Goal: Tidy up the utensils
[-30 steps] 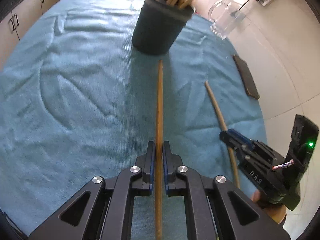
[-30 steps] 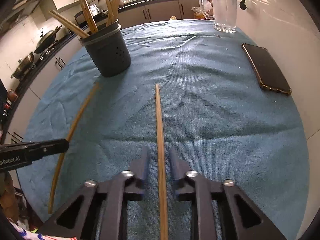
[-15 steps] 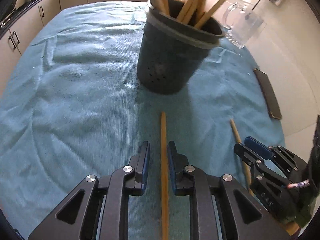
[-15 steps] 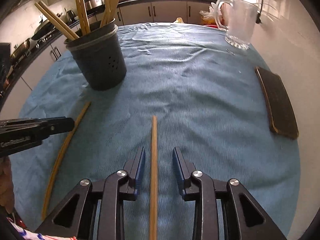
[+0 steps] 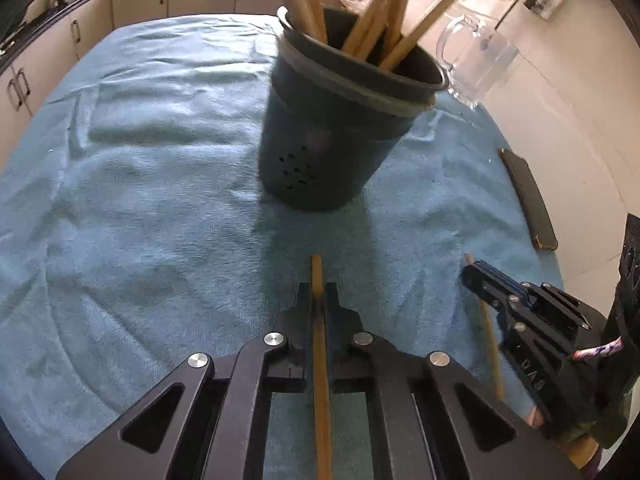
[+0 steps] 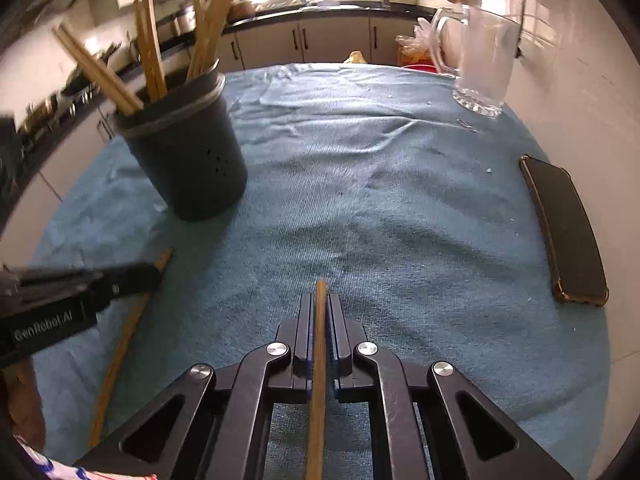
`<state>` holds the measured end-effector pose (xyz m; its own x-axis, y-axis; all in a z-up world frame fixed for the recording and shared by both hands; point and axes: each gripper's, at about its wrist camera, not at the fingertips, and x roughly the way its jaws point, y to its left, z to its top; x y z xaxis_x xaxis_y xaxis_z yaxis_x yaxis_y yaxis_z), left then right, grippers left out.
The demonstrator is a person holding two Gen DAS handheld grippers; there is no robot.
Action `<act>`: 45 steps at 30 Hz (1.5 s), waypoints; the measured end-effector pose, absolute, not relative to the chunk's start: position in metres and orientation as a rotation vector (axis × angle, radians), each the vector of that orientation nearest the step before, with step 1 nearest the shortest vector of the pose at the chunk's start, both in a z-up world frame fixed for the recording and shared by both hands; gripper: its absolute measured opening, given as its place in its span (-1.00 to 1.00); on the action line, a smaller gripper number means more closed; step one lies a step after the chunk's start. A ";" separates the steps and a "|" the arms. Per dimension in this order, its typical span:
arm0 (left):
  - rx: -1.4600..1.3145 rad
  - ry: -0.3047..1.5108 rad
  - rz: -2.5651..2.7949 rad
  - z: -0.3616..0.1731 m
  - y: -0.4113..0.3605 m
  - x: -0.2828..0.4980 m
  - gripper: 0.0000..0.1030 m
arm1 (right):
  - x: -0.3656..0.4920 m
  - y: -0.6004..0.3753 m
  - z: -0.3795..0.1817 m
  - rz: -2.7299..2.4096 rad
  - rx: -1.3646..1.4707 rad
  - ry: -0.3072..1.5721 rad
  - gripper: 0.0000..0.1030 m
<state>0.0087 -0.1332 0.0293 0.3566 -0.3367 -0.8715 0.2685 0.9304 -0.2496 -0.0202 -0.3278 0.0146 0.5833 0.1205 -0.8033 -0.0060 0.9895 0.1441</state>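
My left gripper (image 5: 317, 292) and right gripper (image 6: 320, 304) have just closed, jaws clamping one chopstick each (image 5: 320, 360) (image 6: 318, 380); both sticks' rear ends run out of frame.

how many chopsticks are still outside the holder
2. One chopstick is clamped in the left gripper; the other chopstick is clamped in the right gripper. Both point toward the dark holder. No others show on the towel.
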 end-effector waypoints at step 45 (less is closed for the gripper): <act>-0.028 0.724 -0.368 0.170 -0.088 -0.127 -0.88 | -0.173 -0.307 0.177 0.137 0.165 0.503 -0.88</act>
